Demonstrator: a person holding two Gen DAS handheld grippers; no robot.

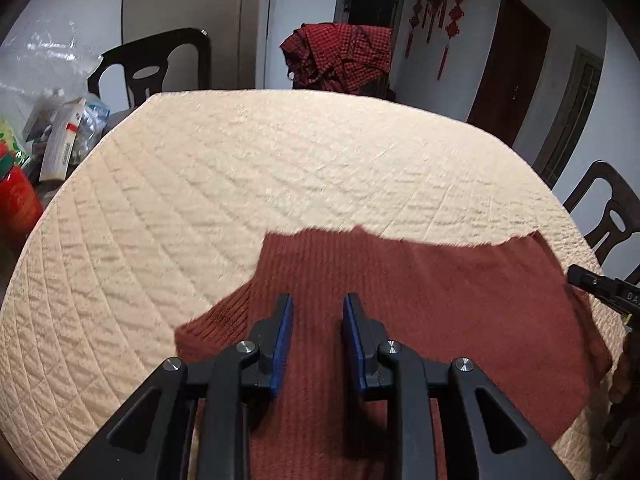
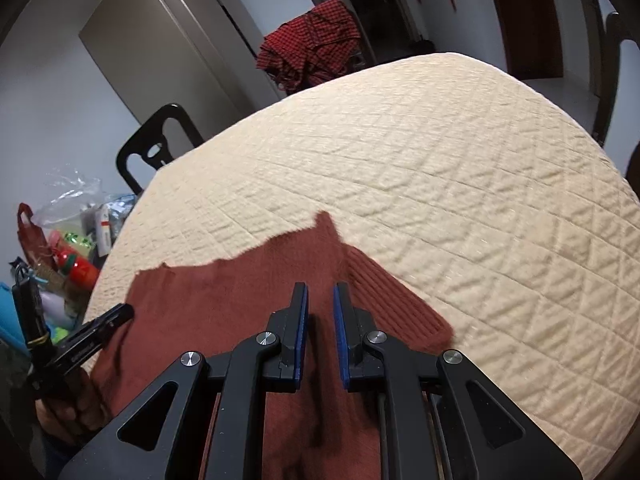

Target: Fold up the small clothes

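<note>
Rust-red sweater (image 1: pixel 420 292) lies flat at the near edge of the quilted table cover (image 1: pixel 240 168), long axis left-right. Left gripper (image 1: pixel 318 304) and right gripper (image 2: pixel 320 292) both hover over it, jaws part-open, holding nothing. Left sits nearer the left sleeve (image 1: pixel 216 320), right nearer the right sleeve (image 2: pixel 400 300); I'd fold sleeves inward first.

One sweater (image 1: pixel 420 300), perhaps two chairs (image 1: pixel 160 64).

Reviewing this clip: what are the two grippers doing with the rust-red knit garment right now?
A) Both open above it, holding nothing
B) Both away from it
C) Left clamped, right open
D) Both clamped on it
A: the left gripper and right gripper each show a gap between their blue pads, over the garment.
</note>
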